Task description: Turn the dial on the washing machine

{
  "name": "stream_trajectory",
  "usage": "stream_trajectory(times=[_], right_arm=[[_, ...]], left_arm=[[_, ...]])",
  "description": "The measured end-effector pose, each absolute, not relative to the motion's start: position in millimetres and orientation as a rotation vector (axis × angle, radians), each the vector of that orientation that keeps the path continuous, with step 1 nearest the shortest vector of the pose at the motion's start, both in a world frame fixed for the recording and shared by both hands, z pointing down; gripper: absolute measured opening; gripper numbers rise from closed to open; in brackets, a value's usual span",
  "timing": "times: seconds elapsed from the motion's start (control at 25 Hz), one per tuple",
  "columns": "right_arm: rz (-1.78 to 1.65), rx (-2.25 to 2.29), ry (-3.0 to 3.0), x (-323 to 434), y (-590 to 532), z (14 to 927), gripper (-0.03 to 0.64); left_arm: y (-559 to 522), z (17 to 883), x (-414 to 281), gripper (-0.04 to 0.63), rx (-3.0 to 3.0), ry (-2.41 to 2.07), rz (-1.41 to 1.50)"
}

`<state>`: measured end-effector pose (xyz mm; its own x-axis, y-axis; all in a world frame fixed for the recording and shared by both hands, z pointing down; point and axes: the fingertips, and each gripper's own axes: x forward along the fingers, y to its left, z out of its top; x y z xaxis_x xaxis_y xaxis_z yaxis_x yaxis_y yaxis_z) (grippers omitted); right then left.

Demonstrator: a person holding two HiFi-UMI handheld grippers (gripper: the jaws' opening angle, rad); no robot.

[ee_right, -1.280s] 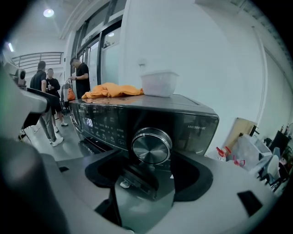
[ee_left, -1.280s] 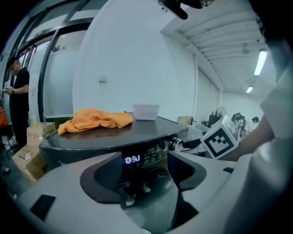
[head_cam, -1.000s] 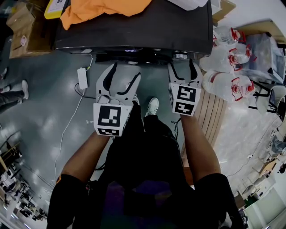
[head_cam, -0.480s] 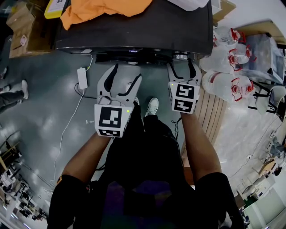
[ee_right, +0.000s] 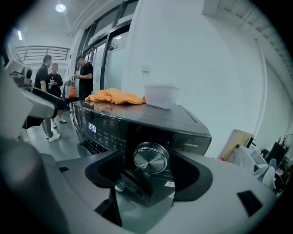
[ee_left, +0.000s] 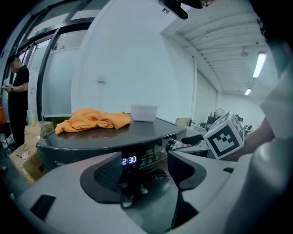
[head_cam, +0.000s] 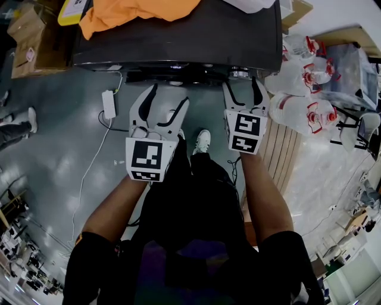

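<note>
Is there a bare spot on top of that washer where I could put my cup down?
Yes: the dark lid is bare across its front and middle, between the orange cloth on the left and the clear tub at right rear. The floor to its right is crowded with plastic jugs.

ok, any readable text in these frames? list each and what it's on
"2:30": lit display on the washing machine front panel.
Small white print right of the dial: too small to read.
Button labels beside the display: blurred, unreadable.
Nothing else legible.
</note>
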<state>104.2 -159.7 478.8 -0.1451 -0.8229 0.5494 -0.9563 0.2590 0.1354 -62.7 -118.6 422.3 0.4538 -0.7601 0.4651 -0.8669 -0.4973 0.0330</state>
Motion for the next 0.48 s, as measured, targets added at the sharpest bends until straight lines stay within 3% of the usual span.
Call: stream_trajectory(times=[0.48], right_arm=[[0.339, 1.579, -2.013, 101.0, -163.7, 486.1, 0.337]], left_arm=[[-116.0, 424.2, -64.8, 0.301, 2.428, -1.409, 0.571]])
